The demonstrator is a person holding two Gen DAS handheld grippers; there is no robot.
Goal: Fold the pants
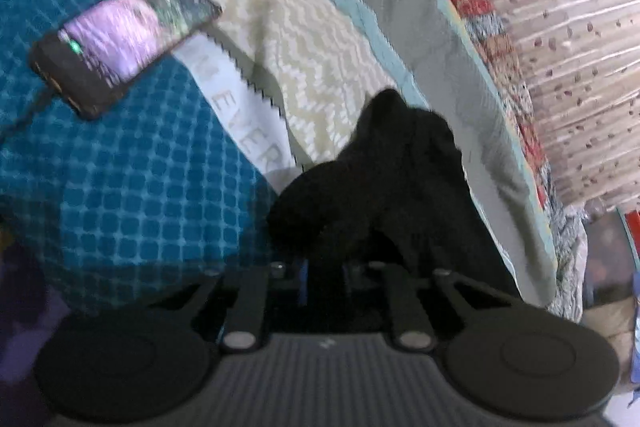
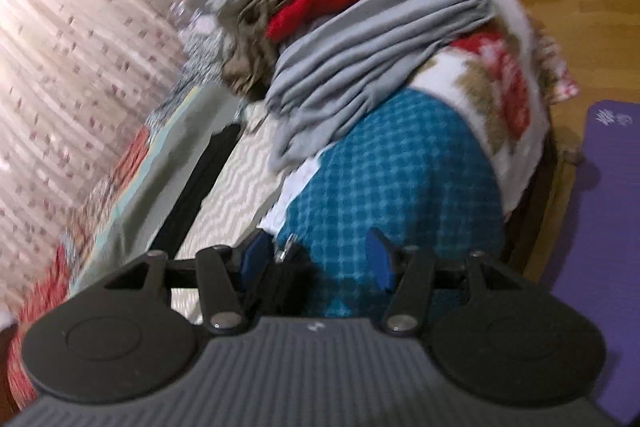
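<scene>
The black pants are bunched up right in front of my left gripper, whose jaws are closed on the fabric and hidden by it. In the right wrist view a long black strip of the pants runs over the bed on the left. My right gripper has its blue fingertips spread apart, with black fabric and a small metal piece lying against the left finger. It hovers over a blue checked cloth.
A phone with a lit screen lies on the blue checked cloth. A pile of grey, red and patterned clothes sits beyond. A striped curtain hangs at the bed's far side. A purple mat lies on the wooden floor.
</scene>
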